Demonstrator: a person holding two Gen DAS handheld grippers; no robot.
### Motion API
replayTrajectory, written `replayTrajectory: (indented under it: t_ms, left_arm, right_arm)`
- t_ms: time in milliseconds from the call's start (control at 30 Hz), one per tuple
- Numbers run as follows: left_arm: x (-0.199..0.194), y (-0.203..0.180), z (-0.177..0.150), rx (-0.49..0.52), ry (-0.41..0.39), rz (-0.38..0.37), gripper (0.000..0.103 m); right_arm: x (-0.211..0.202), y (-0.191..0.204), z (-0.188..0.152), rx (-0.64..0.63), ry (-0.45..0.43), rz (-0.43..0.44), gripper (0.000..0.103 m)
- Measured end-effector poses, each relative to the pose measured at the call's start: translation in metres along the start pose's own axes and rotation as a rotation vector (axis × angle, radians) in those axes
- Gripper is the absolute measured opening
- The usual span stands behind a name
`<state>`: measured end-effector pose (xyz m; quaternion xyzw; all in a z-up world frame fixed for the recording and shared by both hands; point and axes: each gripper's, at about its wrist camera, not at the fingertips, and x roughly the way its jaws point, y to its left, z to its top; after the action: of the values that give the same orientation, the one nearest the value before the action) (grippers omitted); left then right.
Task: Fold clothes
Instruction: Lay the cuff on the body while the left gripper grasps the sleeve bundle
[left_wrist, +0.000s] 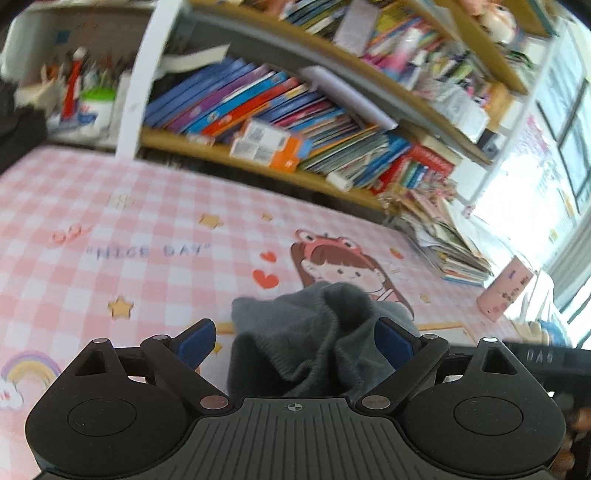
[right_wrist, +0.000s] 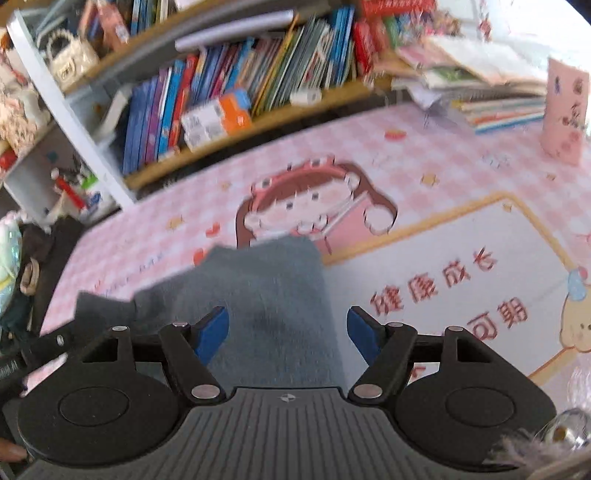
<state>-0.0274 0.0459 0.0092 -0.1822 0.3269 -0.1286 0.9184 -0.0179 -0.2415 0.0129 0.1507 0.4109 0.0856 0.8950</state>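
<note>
- One grey cloth (left_wrist: 295, 347) is the task's thing; in the left wrist view it sits bunched and creased at lower centre, rising between the blue finger pads (left_wrist: 194, 341).
- In the right wrist view the same cloth (right_wrist: 266, 295) lies flatter, running from the frame's centre down to the bottom middle, with a darker flap (right_wrist: 99, 306) trailing to the lower left.
- Left gripper (left_wrist: 293, 345): fingers spread wide, released; the cloth fills the gap and touches the right-hand pad, but nothing is pinched.
- Right gripper (right_wrist: 288, 330): fingers likewise apart and released, one pad on each side of the cloth, over it.
- Under the cloth is a pink checked mat (left_wrist: 110, 229) with a cartoon girl (left_wrist: 332, 262) just above the cloth and "NICE DAY" lettering at centre left.
- In the right wrist view the mat (right_wrist: 424, 158) also carries a white panel (right_wrist: 461, 258) with red characters, at right of the cloth.
- A pink box (left_wrist: 504, 291) stands at the right edge of the mat, beside a stack of papers (left_wrist: 450, 247).
- Shelves of books (left_wrist: 280, 110) fill the upper frame behind the mat.
</note>
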Motion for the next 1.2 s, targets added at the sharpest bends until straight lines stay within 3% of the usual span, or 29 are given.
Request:
replayTrajectory:
  t_ms: [67, 133, 167, 200, 300, 333, 533, 567, 600, 633, 700, 767, 833, 900, 1067, 1100, 1133, 1167, 1200]
  left_arm:
    - [0.005, 0.009, -0.004, -0.050, 0.031, -0.004, 0.093]
    - [0.011, 0.016, -0.007, -0.094, 0.069, -0.002, 0.084]
    - [0.014, 0.020, -0.009, -0.110, 0.089, 0.001, 0.065]
    - [0.011, 0.019, -0.008, -0.101, 0.082, -0.014, 0.039]
    - [0.000, 0.014, -0.006, -0.066, 0.050, -0.065, 0.017]
    - [-0.008, 0.011, -0.003, -0.052, 0.004, -0.109, 0.016]
    - [-0.011, 0.036, -0.001, -0.240, -0.003, -0.161, 0.021]
    - [0.003, 0.047, -0.008, -0.294, 0.092, -0.101, 0.024]
    - [0.012, 0.056, -0.017, -0.342, 0.151, -0.052, 0.041]
    - [0.020, 0.066, -0.026, -0.389, 0.205, -0.004, 0.049]
    - [0.012, 0.068, -0.026, -0.408, 0.163, 0.009, 0.062]
    - [0.002, 0.065, -0.018, -0.388, 0.105, 0.042, 0.066]
    - [-0.010, 0.064, -0.013, -0.392, 0.003, 0.029, 0.073]
    - [-0.013, 0.061, -0.011, -0.366, -0.019, 0.009, 0.078]
    - [-0.004, 0.048, -0.013, -0.252, 0.031, 0.002, 0.075]
    - [-0.001, 0.047, -0.015, -0.230, 0.044, -0.003, 0.068]
    - [0.003, 0.046, -0.014, -0.219, 0.058, -0.006, 0.054]
    - [0.007, 0.045, -0.014, -0.209, 0.073, -0.009, 0.024]
    - [0.011, 0.044, -0.013, -0.199, 0.088, -0.013, 0.018]
  right_arm:
    - [0.009, 0.001, -0.003, -0.021, 0.055, 0.009, 0.073]
    - [0.020, 0.004, -0.007, -0.043, 0.112, 0.019, 0.075]
    - [0.023, 0.006, -0.009, -0.055, 0.131, 0.022, 0.077]
    - [0.026, 0.007, -0.010, -0.066, 0.138, 0.023, 0.077]
    - [0.024, 0.011, -0.010, -0.079, 0.127, 0.028, 0.077]
    - [0.024, 0.011, -0.009, -0.078, 0.117, 0.027, 0.077]
    - [0.023, 0.009, -0.002, -0.060, 0.078, 0.058, 0.077]
    - [0.026, 0.008, -0.002, -0.061, 0.090, 0.055, 0.077]
    - [0.030, 0.008, -0.002, -0.059, 0.105, 0.051, 0.077]
    - [0.032, 0.007, -0.002, -0.057, 0.117, 0.053, 0.077]
    - [0.034, 0.006, -0.002, -0.053, 0.124, 0.056, 0.077]
    - [0.035, 0.005, -0.002, -0.049, 0.125, 0.052, 0.077]
    - [0.036, 0.004, -0.002, -0.045, 0.128, 0.052, 0.077]
    - [0.036, 0.005, -0.003, -0.046, 0.129, 0.051, 0.077]
    - [0.041, 0.003, -0.004, -0.035, 0.143, 0.055, 0.081]
    - [0.042, 0.003, -0.004, -0.032, 0.149, 0.055, 0.081]
    - [0.044, 0.002, -0.005, -0.028, 0.155, 0.055, 0.081]
    - [0.044, 0.001, -0.005, -0.024, 0.156, 0.054, 0.081]
    - [0.043, 0.001, -0.005, -0.023, 0.154, 0.053, 0.081]
